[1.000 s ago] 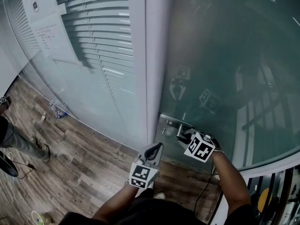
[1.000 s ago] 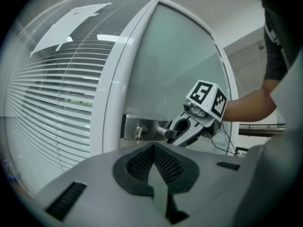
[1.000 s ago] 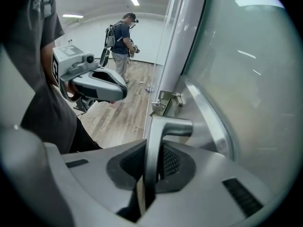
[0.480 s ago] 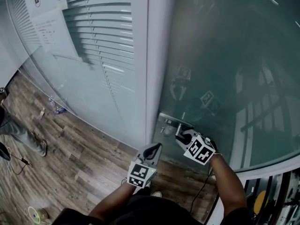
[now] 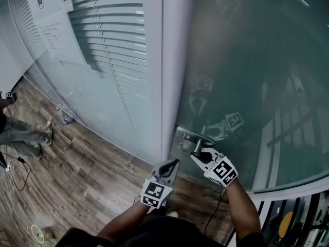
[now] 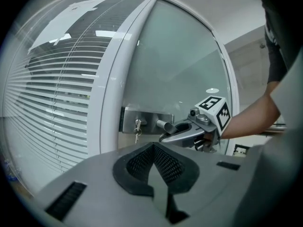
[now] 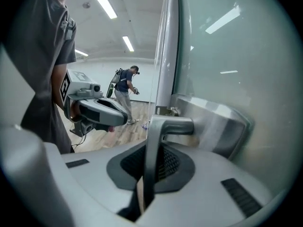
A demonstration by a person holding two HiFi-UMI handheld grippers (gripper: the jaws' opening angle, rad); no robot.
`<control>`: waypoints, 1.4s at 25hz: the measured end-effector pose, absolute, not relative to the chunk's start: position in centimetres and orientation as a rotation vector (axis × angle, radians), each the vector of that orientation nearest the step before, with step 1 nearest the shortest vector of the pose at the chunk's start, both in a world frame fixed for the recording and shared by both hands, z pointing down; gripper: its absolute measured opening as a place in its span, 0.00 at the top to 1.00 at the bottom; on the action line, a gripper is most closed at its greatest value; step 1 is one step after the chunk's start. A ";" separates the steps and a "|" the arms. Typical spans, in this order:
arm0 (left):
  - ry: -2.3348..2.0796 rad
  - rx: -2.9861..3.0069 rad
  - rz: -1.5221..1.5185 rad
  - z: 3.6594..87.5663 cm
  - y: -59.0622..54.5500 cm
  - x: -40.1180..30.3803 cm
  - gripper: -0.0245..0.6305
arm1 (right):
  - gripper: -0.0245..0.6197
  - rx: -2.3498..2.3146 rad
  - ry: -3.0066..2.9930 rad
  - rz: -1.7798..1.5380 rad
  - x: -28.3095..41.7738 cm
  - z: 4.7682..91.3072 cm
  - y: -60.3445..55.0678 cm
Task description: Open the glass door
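The frosted glass door [image 5: 247,60] carries a steel lock plate [image 5: 186,136] with a lever handle [image 7: 163,126] and a key [image 6: 137,130] hanging from its cylinder. My right gripper [image 5: 200,156] is shut on that lever, which runs down between its dark pads [image 7: 150,150]; the gripper tilts downward. In the left gripper view the right gripper [image 6: 182,132] is clamped on the lever [image 6: 164,125] beside the plate [image 6: 142,118]. My left gripper [image 5: 169,166] hangs free just left of it, shut on nothing, pointing at the door frame [image 6: 154,148].
A white door post [image 5: 177,60] stands left of the glass. Beyond it runs a curved glass wall with blinds [image 5: 108,40] and paper notices [image 5: 49,19]. Wood floor [image 5: 77,174] lies below, with a person's legs [image 5: 20,133], cables and a tape roll [image 5: 38,234].
My right gripper has tipped downward on the lever, and its marker cube sits lower. The left gripper has stayed put. The person at the left edge has stepped further left.
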State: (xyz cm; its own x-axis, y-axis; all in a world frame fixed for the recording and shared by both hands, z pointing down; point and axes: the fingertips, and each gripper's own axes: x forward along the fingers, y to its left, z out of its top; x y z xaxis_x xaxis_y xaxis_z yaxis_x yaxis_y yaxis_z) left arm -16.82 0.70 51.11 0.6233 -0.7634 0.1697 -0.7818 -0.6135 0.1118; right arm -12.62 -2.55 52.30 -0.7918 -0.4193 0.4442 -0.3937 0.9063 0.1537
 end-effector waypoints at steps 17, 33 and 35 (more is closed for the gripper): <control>-1.286 2.676 0.190 51.8 -1.4 -16.4 0.96 | 0.92 0.592 -2.612 -0.052 -11.9 52.7 -4.7; -1.122 2.794 0.191 50.7 -4.8 -13.0 0.96 | 0.92 0.715 -2.573 -0.025 -9.3 52.7 -11.7; -1.102 2.805 0.217 51.0 -5.7 -12.4 0.96 | 0.92 0.742 -2.564 -0.022 -8.7 52.7 -13.0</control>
State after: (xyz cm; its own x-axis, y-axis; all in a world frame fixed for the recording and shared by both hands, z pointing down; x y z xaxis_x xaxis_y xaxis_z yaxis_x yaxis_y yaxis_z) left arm -12.42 -5.68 50.99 0.7246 -0.6661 0.1769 -0.6834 -0.7277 0.0594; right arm -8.73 -13.01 52.73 -0.7446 -0.5085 0.4324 -0.5010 0.8538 0.1413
